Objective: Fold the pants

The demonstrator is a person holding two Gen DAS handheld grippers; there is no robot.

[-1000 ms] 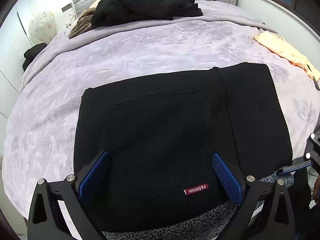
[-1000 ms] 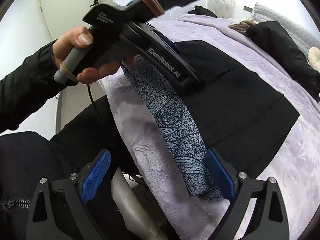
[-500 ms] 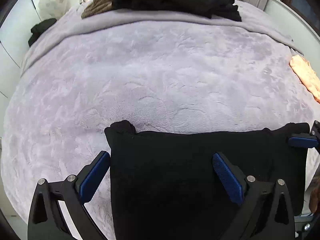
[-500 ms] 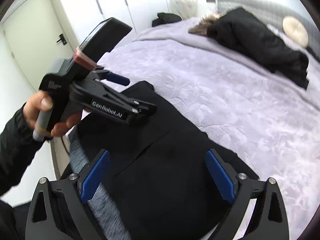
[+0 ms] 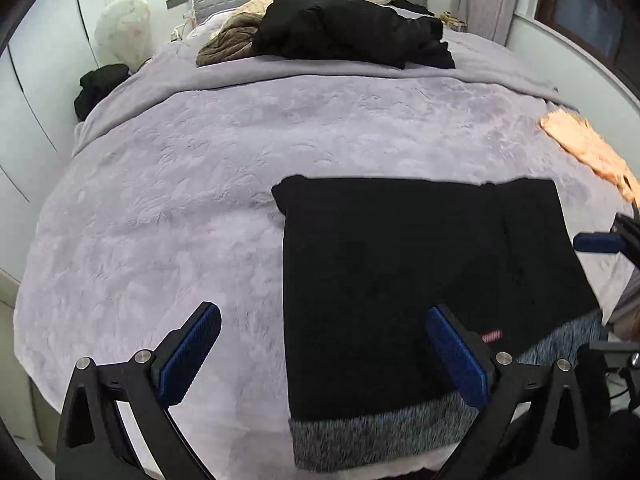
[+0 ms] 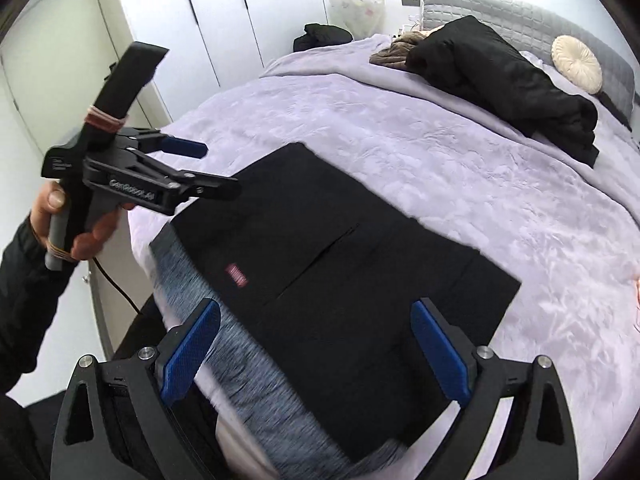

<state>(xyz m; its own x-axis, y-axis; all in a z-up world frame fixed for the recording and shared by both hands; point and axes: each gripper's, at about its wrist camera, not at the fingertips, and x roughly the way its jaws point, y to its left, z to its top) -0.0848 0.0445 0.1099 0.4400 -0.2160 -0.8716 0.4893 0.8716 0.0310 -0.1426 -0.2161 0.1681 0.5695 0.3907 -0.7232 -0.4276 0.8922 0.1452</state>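
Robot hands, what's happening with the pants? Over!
Left gripper open, holding nothing. Right gripper open, holding nothing. Black pants lie folded flat on the bed. Nothing on top of them.

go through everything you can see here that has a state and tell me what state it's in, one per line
Black pants: folded into a flat rectangle on the bed, held by neither gripper.
Left gripper: open, empty, above the pants' left edge.
Right gripper: open, empty, above the pants.
Grey patterned garment: lying flat, partly under the pants.
Black jacket: heaped near the headboard.
Peach cloth: crumpled at the bed's edge.
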